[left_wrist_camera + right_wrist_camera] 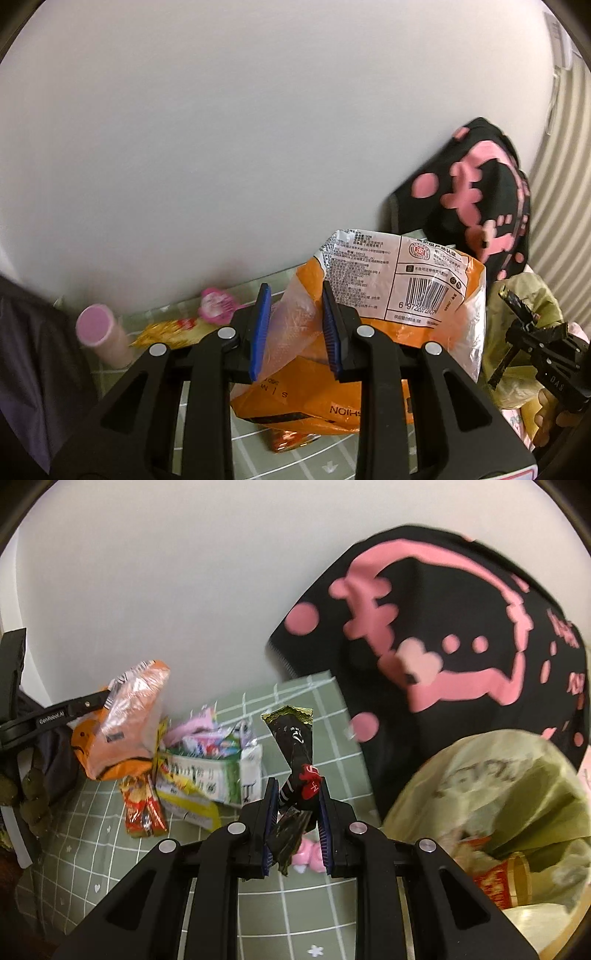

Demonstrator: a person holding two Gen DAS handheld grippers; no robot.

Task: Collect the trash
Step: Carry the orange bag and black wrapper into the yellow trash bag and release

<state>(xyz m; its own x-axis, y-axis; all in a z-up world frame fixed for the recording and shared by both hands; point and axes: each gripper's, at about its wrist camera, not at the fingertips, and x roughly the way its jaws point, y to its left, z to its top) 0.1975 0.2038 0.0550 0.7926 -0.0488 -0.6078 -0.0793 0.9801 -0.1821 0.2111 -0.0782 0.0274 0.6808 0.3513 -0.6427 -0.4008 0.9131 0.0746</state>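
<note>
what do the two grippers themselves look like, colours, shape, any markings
Both the left gripper and the right gripper are matte black plastic with triangular cut-outs, round silver pivot pins and ribbed blue finger pads. Seen from the right wrist view, the left gripper's side reads "GenRobot.AI" in white. No cables or sleeves show.

trash bag blurred, cut off at edge

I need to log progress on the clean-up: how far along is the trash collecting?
Partly done. The yellow-green trash bag already holds some rubbish, including a red paper cup. In hand: the right gripper grips a black wrapper, and the left gripper grips an orange bag. Left on the green cloth: a wrapper pile and a red packet.
</note>
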